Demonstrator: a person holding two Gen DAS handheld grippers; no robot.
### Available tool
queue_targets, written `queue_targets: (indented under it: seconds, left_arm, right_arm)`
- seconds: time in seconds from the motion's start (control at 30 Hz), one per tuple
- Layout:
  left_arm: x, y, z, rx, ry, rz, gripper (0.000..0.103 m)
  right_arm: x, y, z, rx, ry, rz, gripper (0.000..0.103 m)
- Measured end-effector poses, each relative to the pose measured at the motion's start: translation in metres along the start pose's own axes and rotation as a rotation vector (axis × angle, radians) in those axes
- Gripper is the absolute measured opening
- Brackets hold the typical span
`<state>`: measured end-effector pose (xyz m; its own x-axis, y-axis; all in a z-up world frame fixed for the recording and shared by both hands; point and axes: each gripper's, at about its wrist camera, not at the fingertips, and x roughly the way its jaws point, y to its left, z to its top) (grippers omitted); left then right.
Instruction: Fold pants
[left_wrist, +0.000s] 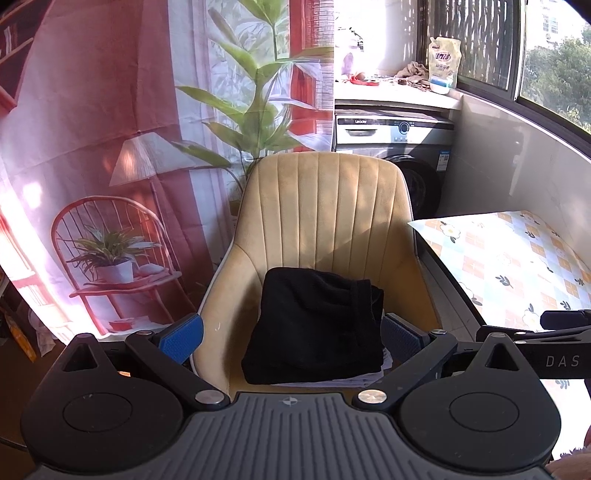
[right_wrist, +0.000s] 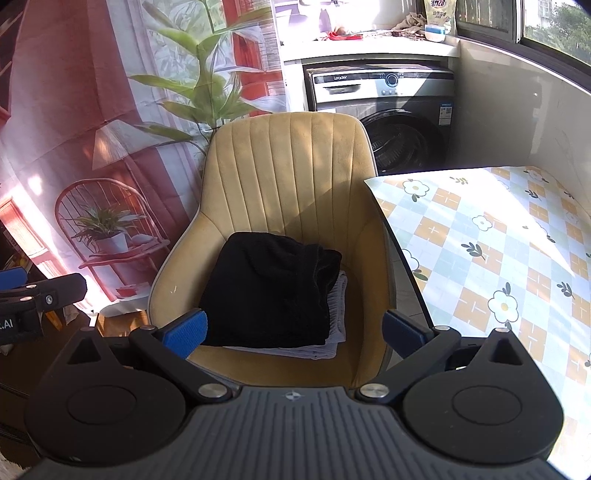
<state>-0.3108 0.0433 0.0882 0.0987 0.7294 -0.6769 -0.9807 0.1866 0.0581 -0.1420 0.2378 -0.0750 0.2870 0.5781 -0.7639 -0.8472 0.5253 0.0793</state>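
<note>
Both tongs, left (left_wrist: 291, 341) and right (right_wrist: 293, 332), gape wide and empty; pinch only the black pants (right_wrist: 271, 290) off the chair (right_wrist: 291, 166), leaving the grey garment (right_wrist: 338, 314) underneath.

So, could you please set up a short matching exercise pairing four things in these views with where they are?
Things:
1. black pants
2. grey garment
3. washing machine
4. refill pouch

Places:
A. under the counter
B. on the counter by the window
C. top of the pile on the chair seat
D. beneath the black pile, edges showing

Pairs: 1-C, 2-D, 3-A, 4-B
</note>
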Motion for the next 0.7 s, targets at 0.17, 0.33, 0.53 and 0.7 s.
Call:
queue_targets:
  seconds: [0.17,0.33,0.53,0.7]
  left_arm:
    - [0.005,0.002,0.003,0.001,0.009,-0.004,0.103]
    - [0.008,0.003,0.004,0.002,0.012,-0.005,0.103]
    - [0.01,0.002,0.005,-0.004,0.009,-0.002,0.103]
    - [0.01,0.002,0.006,-0.004,0.005,-0.002,0.103]
  right_arm:
    - [0.0,-0.002,-0.001,0.003,0.003,0.0,0.103]
    - [0.0,-0.002,-0.001,0.003,0.004,-0.001,0.103]
    - [0.0,-0.002,-0.001,0.002,0.003,0.0,0.103]
    - [0.0,-0.005,0.0,0.003,-0.001,-0.005,0.103]
